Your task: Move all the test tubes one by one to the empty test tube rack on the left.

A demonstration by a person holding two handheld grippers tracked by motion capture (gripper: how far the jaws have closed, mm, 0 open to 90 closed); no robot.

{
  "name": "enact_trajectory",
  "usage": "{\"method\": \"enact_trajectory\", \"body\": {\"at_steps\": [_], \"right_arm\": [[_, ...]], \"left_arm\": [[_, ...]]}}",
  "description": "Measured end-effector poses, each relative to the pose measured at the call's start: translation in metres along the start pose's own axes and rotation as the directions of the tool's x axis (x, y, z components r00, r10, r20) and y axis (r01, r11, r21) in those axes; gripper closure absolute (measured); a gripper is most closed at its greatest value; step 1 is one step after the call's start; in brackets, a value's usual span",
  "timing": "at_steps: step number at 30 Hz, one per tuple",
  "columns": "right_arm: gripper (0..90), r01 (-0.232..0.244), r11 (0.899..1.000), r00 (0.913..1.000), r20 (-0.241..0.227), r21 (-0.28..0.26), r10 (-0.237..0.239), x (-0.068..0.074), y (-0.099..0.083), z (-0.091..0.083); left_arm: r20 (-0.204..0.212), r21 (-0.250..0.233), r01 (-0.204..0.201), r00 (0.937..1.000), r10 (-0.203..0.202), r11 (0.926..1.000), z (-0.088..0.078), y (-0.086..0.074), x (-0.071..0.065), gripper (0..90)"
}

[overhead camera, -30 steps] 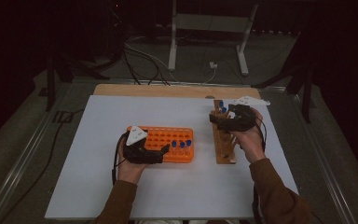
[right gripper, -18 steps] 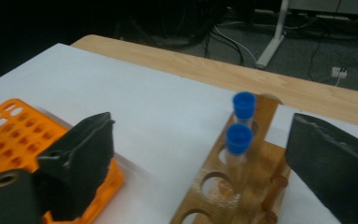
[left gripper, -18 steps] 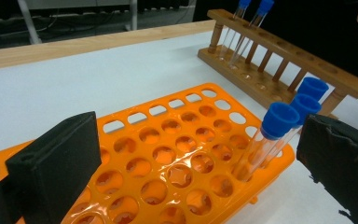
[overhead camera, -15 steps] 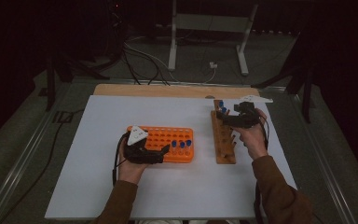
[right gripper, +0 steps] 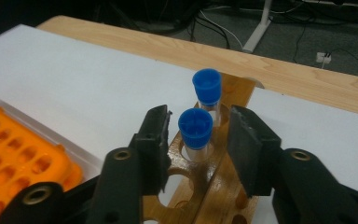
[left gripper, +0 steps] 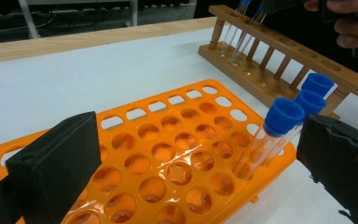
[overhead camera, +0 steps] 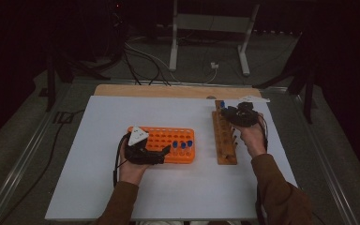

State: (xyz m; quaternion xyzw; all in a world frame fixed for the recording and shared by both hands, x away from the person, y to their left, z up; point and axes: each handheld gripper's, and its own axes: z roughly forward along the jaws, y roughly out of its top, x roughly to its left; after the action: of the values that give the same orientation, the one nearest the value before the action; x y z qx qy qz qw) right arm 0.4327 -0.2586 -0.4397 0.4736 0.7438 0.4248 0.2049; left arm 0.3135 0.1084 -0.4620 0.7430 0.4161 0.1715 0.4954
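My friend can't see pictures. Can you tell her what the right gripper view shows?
Two black jaws stand either side of a blue-capped tube in a wooden rack, with gaps still showing. A second capped tube stands behind it, and an orange rack lies at the left on the white table.

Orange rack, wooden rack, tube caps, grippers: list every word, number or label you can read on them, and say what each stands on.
None can be read.
Orange rack: bare plastic, no numbers by the holes.
Wooden rack: plain wood.
Blue caps: no print.
Left gripper and right gripper: black jaws without markings.
White table sheet: blank.
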Motion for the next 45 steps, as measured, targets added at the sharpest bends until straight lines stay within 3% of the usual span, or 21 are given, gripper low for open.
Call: {"method": "enact_trajectory", "body": {"at_steps": [8, 15, 28, 45], "right_arm": [[74.8, 0.011, 1.000, 0.9997, 0.022, 0.027, -0.011, 0.001, -0.004, 0.014], [75.7, 0.085, 0.996, 0.9950, 0.050, 0.033, -0.086, 0.012, -0.003, 0.018], [76.7, 0.062, 0.997, 0.9948, 0.078, 0.044, -0.066, 0.011, -0.003, 0.019], [76.7, 0.022, 0.999, 0.9976, 0.065, 0.027, -0.024, 0.007, 0.001, 0.011]], "left_arm": [[-0.003, 0.006, 0.004, 1.0000, -0.004, 1.0000, 0.001, -0.001, 0.000, 0.7], [-0.006, 0.011, 0.007, 1.0000, -0.007, 0.9999, 0.001, -0.001, 0.001, 0.7], [-0.002, 0.016, 0.010, 0.9999, -0.010, 0.9998, 0.002, -0.001, 0.001, 0.8], [0.000, 0.013, 0.021, 0.9998, -0.021, 0.9997, 0.002, -0.002, 0.002, 0.7]]}}
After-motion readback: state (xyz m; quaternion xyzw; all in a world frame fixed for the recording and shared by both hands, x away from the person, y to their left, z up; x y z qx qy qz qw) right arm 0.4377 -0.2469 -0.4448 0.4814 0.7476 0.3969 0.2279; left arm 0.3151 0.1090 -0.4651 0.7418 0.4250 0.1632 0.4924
